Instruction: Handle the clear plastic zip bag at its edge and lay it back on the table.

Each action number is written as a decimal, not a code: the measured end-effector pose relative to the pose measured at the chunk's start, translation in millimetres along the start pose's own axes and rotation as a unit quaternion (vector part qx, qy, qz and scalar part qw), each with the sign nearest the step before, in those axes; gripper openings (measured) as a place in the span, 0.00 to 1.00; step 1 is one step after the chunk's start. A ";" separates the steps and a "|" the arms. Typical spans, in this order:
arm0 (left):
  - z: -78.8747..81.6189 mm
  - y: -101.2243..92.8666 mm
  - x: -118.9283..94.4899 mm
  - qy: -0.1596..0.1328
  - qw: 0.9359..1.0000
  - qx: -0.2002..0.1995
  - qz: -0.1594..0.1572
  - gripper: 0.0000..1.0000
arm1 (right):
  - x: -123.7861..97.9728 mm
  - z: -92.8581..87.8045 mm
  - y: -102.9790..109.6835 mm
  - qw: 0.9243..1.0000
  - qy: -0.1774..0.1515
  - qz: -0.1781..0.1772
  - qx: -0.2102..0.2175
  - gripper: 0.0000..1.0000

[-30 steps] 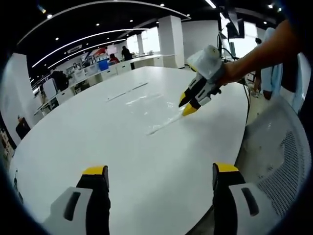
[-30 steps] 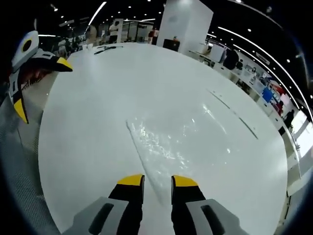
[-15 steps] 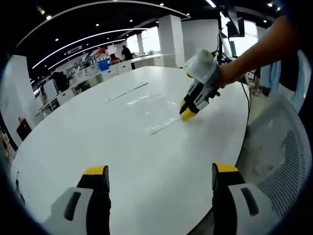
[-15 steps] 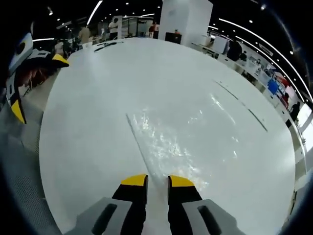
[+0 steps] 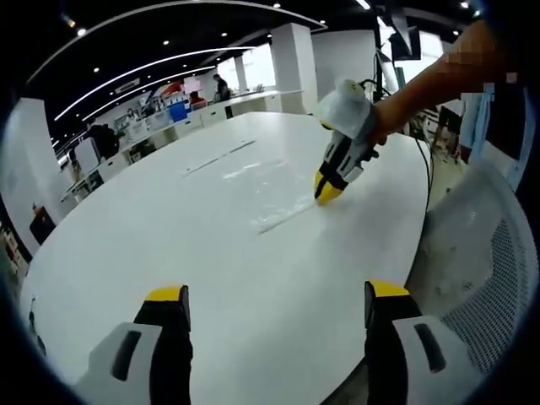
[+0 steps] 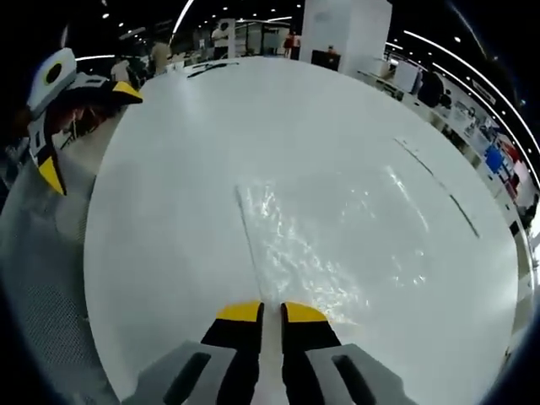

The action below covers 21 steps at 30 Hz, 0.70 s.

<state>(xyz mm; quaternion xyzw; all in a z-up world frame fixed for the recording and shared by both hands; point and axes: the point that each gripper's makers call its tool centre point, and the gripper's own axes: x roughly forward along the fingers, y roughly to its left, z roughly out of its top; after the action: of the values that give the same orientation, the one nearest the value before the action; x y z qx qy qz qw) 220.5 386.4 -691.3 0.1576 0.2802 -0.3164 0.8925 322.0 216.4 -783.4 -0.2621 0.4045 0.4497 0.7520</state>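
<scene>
My right gripper [image 6: 270, 310] is pinching the crinkly clear zip bag [image 6: 325, 249] edge at 6 o'clock on the glossy white counter [image 6: 169, 236]; left gripper [image 5: 274, 295] jaws are hanging released.

right gripper [image 5: 326, 192] jaws pinched on zip bag [image 5: 268, 192] edge, white table [image 5: 169, 228]

Open-plan office: long white table [image 5: 211, 245], desk rows [image 5: 160, 122], ceiling light strips [image 5: 126, 72].
</scene>
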 end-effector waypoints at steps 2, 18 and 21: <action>-0.1 0.1 -0.4 0.000 1.000 0.000 0.000 0.84 | 0.9 0.8 2.2 1.000 0.000 -0.004 -0.003 0.11; -1.2 1.0 1.7 0.004 1.000 0.000 0.001 0.82 | 1.7 4.5 6.1 1.000 0.011 0.002 -0.022 0.00; -0.8 0.9 2.6 0.004 1.000 0.003 -0.001 0.82 | 1.3 4.5 7.4 1.000 0.013 0.007 -0.027 0.00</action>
<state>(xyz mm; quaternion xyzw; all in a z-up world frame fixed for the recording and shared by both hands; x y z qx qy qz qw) 222.5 386.2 -693.4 0.1610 0.2827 -0.3171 0.8909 317.5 223.8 -782.4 -0.2853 0.4039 0.4627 0.7358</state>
